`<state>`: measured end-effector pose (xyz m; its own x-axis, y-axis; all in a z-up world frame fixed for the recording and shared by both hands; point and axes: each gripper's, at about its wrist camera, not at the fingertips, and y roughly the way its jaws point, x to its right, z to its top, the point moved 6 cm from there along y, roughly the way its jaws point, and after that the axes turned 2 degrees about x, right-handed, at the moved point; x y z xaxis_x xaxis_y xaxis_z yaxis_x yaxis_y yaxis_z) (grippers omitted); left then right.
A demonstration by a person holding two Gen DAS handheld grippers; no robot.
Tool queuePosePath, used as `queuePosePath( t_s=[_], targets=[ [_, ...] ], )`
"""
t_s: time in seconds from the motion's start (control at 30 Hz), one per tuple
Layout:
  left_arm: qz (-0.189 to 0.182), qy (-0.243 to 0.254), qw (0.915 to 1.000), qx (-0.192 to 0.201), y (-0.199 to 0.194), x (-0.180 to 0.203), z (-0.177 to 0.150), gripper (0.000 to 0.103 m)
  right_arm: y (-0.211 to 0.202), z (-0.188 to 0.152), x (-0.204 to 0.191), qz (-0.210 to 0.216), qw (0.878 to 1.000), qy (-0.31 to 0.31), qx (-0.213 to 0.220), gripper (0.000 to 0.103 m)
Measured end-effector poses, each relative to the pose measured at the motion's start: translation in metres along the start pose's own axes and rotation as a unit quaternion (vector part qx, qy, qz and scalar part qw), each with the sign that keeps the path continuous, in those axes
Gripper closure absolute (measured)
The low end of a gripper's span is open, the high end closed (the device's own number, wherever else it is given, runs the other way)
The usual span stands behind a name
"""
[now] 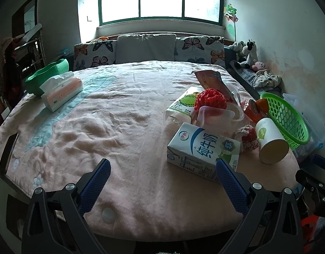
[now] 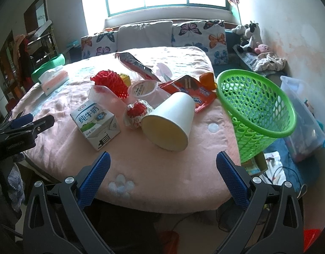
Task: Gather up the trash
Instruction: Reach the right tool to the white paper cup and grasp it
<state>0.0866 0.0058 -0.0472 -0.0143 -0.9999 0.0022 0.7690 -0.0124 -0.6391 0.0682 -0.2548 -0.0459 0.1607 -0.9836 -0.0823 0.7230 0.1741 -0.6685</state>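
Trash lies in a heap on the pink bedspread: a white and blue milk carton, a paper cup on its side, a red foam net, a clear plastic tub, a red wrapper and a small red and white wrapper. A green mesh basket stands at the bed's right edge. My left gripper is open and empty, just short of the carton. My right gripper is open and empty, in front of the cup.
A tissue box and a green bowl sit at the bed's far left. Butterfly pillows line the headboard. Plush toys sit at the far right. A clear storage bin stands on the floor beyond the basket.
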Motion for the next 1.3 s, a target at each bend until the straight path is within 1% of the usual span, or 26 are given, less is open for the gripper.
queuePosePath(
  t_s=[0.17, 0.33, 0.47, 0.63, 0.77, 0.93, 1.07, 1.23, 1.3],
  targets=[
    [-0.006, 0.009, 0.9999, -0.001, 0.006, 0.002, 0.009, 0.007, 0.004, 0.011, 0.005, 0.014, 1.0, 0.005, -0.005, 0.004],
    [-0.019, 0.01, 0.9997, -0.005, 0.014, 0.002, 0.017, 0.007, 0.009, 0.025, 0.008, 0.027, 1.0, 0.002, -0.011, 0.005],
    [-0.029, 0.014, 0.9995, -0.007, 0.019, 0.004, 0.022, 0.007, 0.017, 0.037, 0.01, 0.052, 0.998, 0.007, -0.026, 0.007],
    [-0.046, 0.022, 0.9986, -0.014, 0.027, 0.008, 0.025, 0.007, 0.033, 0.047, 0.016, 0.071, 0.996, 0.02, -0.052, 0.011],
    [-0.072, 0.022, 0.9968, -0.026, 0.033, 0.012, 0.024, 0.007, 0.054, 0.053, 0.03, 0.094, 0.99, 0.062, -0.085, 0.017],
    [-0.095, 0.023, 0.9948, -0.029, 0.037, 0.02, 0.028, 0.007, 0.073, 0.056, 0.043, 0.119, 0.98, 0.11, -0.117, 0.028],
    [-0.116, 0.019, 0.9925, -0.033, 0.043, 0.028, 0.039, 0.007, 0.08, 0.06, 0.048, 0.138, 0.973, 0.134, -0.129, 0.03],
    [-0.132, 0.017, 0.9904, -0.037, 0.058, 0.04, 0.062, 0.007, 0.09, 0.063, 0.053, 0.149, 0.966, 0.155, -0.142, 0.033],
    [-0.138, 0.02, 0.9894, -0.042, 0.064, 0.045, 0.07, 0.007, 0.093, 0.064, 0.054, 0.15, 0.966, 0.156, -0.144, 0.033]
  ],
)
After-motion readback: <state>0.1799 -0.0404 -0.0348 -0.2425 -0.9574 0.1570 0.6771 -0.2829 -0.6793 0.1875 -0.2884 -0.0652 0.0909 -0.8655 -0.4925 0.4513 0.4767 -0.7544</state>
